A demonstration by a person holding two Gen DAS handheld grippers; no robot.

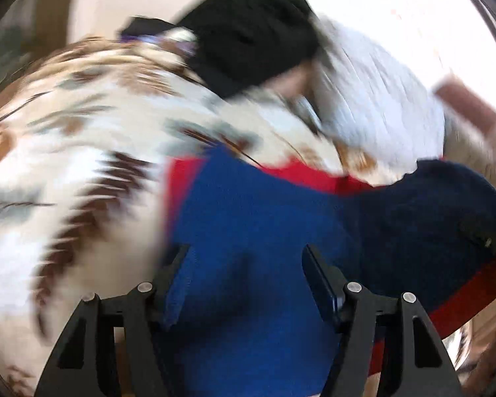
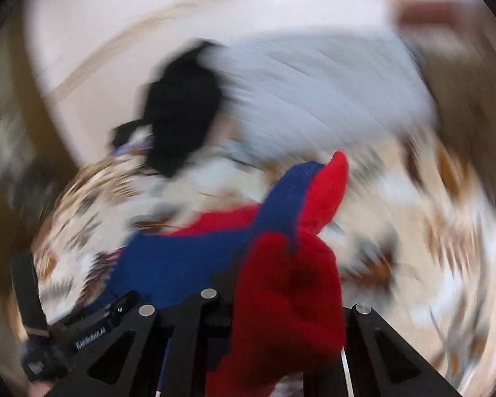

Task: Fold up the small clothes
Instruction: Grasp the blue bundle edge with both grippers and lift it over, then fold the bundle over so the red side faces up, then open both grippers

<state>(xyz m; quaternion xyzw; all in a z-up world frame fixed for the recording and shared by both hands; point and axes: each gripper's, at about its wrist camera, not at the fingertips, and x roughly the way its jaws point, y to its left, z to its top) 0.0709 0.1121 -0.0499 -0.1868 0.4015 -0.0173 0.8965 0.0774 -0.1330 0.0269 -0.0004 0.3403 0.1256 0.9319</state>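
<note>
Patterned surface (image 1: 66, 125), blurred; pile (image 1: 373, 106) beyond claws. Garment (image 1: 248, 218), blue-red: between spread left claw (image 1: 244, 264), bunched in right claw (image 2: 281, 314), grip hidden. Step: lifting; next, spread flat

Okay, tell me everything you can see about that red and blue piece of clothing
The red and blue garment is a small soft piece, fleece-like, with royal blue panels and bright red edging or lining. It lies bunched and partly lifted over a brown-and-white patterned cloth. The left hand-held gripper has blue fabric between its spread fingers. In the right wrist view a red fold bulges up from the right hand-held gripper, which seems to hold it, though its fingertips are hidden. Motion blur hides seams and shape.
</note>
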